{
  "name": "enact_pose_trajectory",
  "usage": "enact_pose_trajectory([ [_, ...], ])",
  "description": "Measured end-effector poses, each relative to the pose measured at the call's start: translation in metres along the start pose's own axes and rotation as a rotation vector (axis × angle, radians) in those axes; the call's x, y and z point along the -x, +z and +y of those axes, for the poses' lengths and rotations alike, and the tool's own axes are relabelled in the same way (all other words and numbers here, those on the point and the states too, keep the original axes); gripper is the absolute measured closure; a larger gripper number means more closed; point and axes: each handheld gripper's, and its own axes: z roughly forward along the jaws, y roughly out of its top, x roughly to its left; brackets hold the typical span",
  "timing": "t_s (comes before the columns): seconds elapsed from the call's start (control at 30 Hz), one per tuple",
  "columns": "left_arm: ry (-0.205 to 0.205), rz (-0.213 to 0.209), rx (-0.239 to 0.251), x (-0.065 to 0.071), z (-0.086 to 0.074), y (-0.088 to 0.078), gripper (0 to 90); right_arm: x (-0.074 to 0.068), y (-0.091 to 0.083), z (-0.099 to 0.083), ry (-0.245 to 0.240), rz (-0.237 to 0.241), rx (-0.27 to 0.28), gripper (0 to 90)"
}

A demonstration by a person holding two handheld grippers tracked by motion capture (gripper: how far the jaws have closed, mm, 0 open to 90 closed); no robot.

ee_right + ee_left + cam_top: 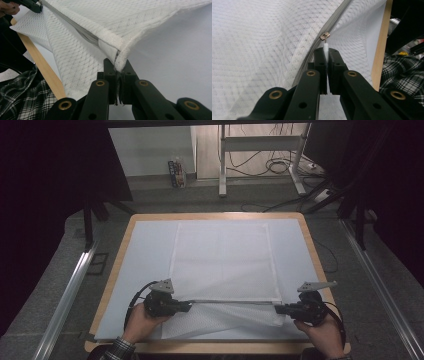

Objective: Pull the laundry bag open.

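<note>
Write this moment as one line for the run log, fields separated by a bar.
left claw: shut on zipper pull | right claw: shut on mesh bag corner | zipper: stretched between claws | bag on table

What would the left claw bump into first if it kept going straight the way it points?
Probably the zipper slider. The left claw, shut on the white pull tab, points straight at it, along the grey zipper of the mesh bag.

The near strip of the white mesh bag [222, 265] is folded under itself along the table's [215, 347] front edge, so its underside is hidden. The zipper pull tab [325, 47] disappears between the left gripper's [326, 53] closed jaws. The bag's corner vanishes inside the right gripper's [119, 65] jaws.
</note>
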Motion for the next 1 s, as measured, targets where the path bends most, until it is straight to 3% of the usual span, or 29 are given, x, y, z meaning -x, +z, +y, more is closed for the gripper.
enact_pose_trajectory([
  [0.67,-0.011,0.014,0.005,-0.003,-0.008,-0.01,87.3,0.0,0.001,-0.001,0.007,0.013,-0.008,85.0],
  [1.0,-0.045,0.033,0.013,-0.008,-0.019,-0.023,87.3,0.003,-0.001,-0.002,0.021,0.0,-0.007,85.0],
])
